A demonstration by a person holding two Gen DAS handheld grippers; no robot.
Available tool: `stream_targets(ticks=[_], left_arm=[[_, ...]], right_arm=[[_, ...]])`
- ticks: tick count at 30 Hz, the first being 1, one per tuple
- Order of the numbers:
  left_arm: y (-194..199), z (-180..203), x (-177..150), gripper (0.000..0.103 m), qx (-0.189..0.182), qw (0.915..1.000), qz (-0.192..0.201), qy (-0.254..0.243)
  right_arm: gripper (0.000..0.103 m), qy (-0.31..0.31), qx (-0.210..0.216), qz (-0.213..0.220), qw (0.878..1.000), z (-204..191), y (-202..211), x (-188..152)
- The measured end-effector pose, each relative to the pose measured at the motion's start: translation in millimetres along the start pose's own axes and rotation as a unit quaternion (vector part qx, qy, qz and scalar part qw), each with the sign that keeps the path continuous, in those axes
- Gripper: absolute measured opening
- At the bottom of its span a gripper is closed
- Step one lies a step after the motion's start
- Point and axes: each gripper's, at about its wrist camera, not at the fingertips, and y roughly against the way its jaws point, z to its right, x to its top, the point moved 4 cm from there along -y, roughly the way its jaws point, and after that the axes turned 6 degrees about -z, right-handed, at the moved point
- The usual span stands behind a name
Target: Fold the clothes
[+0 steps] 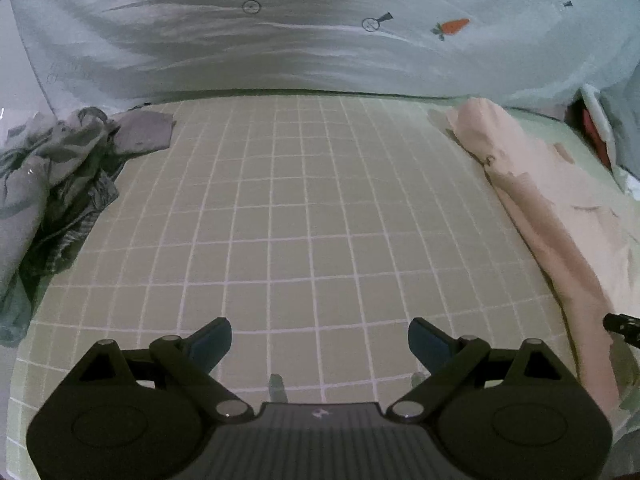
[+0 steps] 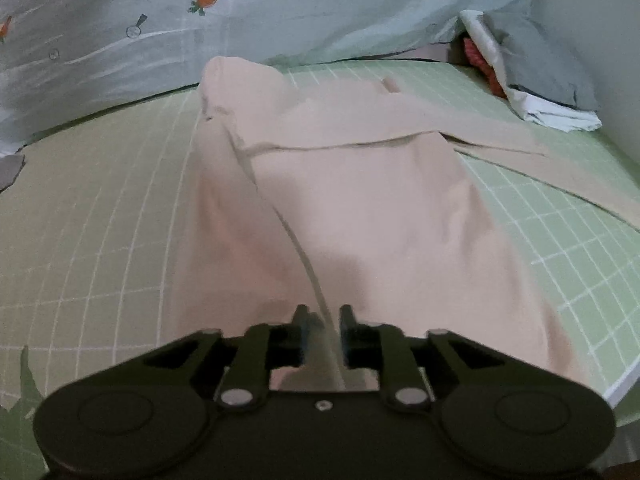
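Note:
A beige garment [image 2: 360,184], trousers by the look of it, lies along the green grid sheet [image 2: 100,200]. In the left wrist view it stretches down the right side [image 1: 540,200]. My right gripper [image 2: 324,318] sits at its near end with the fingers set narrowly. A fold of the cloth stands between them and rises in a ridge up to them. My left gripper [image 1: 320,340] hangs wide open over bare sheet [image 1: 304,200], left of the garment, with nothing between its fingers.
A heap of grey clothes [image 1: 52,168] lies at the sheet's left edge. A pale duvet with carrot prints [image 1: 320,40] is bunched along the back. A grey pillow [image 2: 540,60] and something red [image 2: 476,56] sit at the back right. The mattress edge [image 2: 624,384] runs close on the right.

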Motion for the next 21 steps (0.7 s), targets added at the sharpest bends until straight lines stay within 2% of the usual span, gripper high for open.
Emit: stream_targets(ticks=[4,7,12,13,15,18,21], left_arm=[[-0.2,-0.3,0.5,0.095,0.010,1.0000,0.000,-0.002],[-1.0,0.0,1.9,0.096,0.015,0.9999,-0.001,0.001],[-9.0,26.3,12.0,0.096,0.005,0.9996,-0.005,0.027],[-9.9,33.9,15.2,0.096,0.004,0.9995,-0.005,0.032],[-13.0,52.1,22.3,0.096,0.000,0.9990,-0.004,0.044],[-23.0,78.2,30.1,0.096,-0.004,0.9981,-0.014,0.060],[-31.3,101.3,36.7,0.096,-0.002,0.9971,-0.016,0.074]], right_arm=[[0.026,0.002,-0.011,0.007,1.000,-2.7,-2.1,-4.2],[0.032,-0.004,-0.016,0.010,1.000,-0.6,-2.3,-3.3],[0.040,-0.016,-0.005,0.016,1.000,23.5,7.4,-1.2],[0.044,-0.008,-0.014,0.019,1.000,32.5,9.8,2.0],[0.046,-0.004,-0.021,0.026,0.999,54.8,12.9,11.8],[0.054,-0.009,-0.032,0.032,0.999,91.2,11.8,26.5],[0.055,-0.029,-0.041,0.029,0.998,132.9,3.0,40.9]])
